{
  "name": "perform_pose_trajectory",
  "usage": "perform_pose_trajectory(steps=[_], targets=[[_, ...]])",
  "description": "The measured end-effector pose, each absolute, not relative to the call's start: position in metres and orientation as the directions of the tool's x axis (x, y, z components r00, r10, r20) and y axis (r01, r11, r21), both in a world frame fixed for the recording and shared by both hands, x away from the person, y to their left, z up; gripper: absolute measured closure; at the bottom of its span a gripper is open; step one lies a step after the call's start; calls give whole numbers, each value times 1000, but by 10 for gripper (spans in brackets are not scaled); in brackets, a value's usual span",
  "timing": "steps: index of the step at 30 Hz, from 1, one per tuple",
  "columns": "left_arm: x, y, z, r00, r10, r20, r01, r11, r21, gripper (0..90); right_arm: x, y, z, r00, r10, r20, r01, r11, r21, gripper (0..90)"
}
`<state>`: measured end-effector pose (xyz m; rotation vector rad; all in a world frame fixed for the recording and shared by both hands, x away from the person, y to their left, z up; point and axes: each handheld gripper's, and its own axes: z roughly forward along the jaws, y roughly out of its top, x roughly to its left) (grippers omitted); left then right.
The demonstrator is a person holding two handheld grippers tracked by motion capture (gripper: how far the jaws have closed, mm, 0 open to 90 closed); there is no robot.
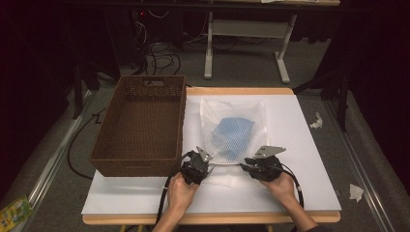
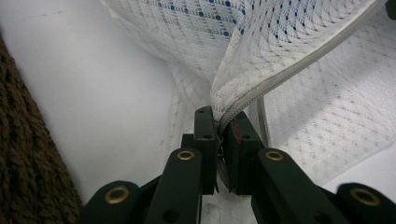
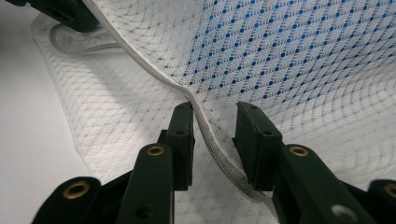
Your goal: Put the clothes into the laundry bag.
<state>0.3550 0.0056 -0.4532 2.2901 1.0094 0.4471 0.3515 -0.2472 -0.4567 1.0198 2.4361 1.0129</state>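
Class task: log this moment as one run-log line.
left gripper shut on white mesh zip bag edge | right gripper open, straddling zip | brown woven basket beside

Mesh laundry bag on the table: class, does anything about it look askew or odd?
Yes. The mesh laundry bag has its zipper edge buckled upward, and the blue cloth inside lies bunched off-centre, not flat.

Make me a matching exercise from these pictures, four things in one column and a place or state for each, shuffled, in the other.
Things:
1. left tongs
2. right tongs
3. wicker basket
4. blue cloth

Places or states:
A. inside the white mesh bag
B. standing at the table's left side, nothing in it
C. clamped on the bag's zipper edge
D. jaws apart, zipper edge running between them

Pairs: 1-C, 2-D, 3-B, 4-A
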Motion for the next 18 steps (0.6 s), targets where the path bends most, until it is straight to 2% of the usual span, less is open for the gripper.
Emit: perform_pose_trajectory(steps=[11,18], targets=[[351,7,-456,654,753,66,546,-531,647,811,350,-249,-473,-682,731,-4,520,489,701,606],[349,9,-457,658,753,36,547,-510,664,746,350,-251,-474,-676,737,12,535,480,696,552]])
